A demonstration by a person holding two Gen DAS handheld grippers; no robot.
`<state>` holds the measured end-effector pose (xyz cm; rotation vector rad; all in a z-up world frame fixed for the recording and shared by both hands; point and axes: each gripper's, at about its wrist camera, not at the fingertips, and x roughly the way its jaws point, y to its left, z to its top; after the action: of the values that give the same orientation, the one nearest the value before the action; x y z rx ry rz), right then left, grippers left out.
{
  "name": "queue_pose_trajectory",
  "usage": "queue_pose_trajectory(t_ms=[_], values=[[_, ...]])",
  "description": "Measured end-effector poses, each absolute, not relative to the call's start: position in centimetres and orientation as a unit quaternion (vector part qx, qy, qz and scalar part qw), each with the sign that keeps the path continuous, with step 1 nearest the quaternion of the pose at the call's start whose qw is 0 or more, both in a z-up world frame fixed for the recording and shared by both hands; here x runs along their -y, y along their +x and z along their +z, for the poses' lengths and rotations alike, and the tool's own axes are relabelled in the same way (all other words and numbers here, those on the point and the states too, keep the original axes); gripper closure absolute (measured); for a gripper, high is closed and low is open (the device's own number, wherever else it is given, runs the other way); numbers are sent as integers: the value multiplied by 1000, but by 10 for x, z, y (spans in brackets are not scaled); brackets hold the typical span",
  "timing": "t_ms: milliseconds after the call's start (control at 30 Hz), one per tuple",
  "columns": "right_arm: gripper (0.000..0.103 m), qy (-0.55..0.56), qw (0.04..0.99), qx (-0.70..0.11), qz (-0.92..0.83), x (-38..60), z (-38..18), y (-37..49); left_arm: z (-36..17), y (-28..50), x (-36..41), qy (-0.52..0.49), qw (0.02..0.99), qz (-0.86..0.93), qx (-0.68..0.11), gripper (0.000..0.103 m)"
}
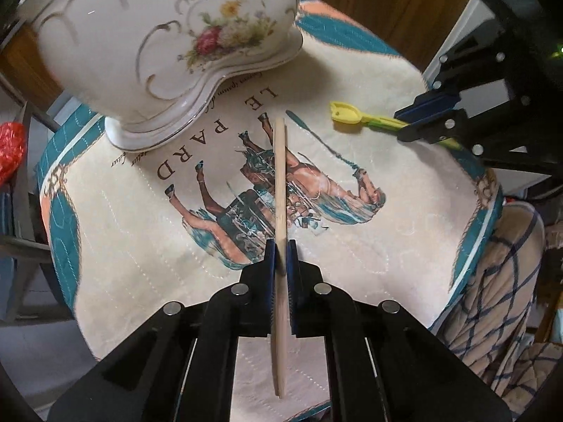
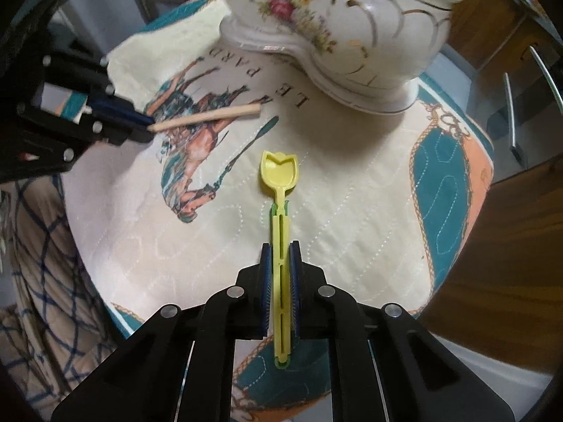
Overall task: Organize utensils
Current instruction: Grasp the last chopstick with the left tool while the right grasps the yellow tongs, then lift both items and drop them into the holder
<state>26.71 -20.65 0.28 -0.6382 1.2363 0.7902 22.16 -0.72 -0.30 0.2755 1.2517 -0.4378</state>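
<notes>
left fingers (image 1: 280, 246) clamped on wooden stick (image 1: 279, 176), right fingers (image 2: 280, 249) closed around yellow spoon (image 2: 279, 176) handle

Both cameras ride just behind their own gripper fingers and look steeply down and forward along them, close above a quilted mat (image 1: 147, 232). The left wrist view has the floral china bowl (image 1: 147, 45) at upper left and sees the right gripper (image 1: 427, 119) at its right edge. The right wrist view has the same bowl at upper right and the left gripper (image 2: 140, 125) at its left edge. They share the horse print, probably the mat's centre.
</notes>
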Motion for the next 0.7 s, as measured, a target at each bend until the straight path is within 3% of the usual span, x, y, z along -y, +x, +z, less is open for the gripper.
queue_pose_trajectory(t_ms=[467,700], values=[[92,-59,811,-417,407,263,62,268,78,176,-28,-1,906,-229,-356,97],[92,40,835,-346,427,267,77,275,93,172,-35,-31,944,-204,-258,97]])
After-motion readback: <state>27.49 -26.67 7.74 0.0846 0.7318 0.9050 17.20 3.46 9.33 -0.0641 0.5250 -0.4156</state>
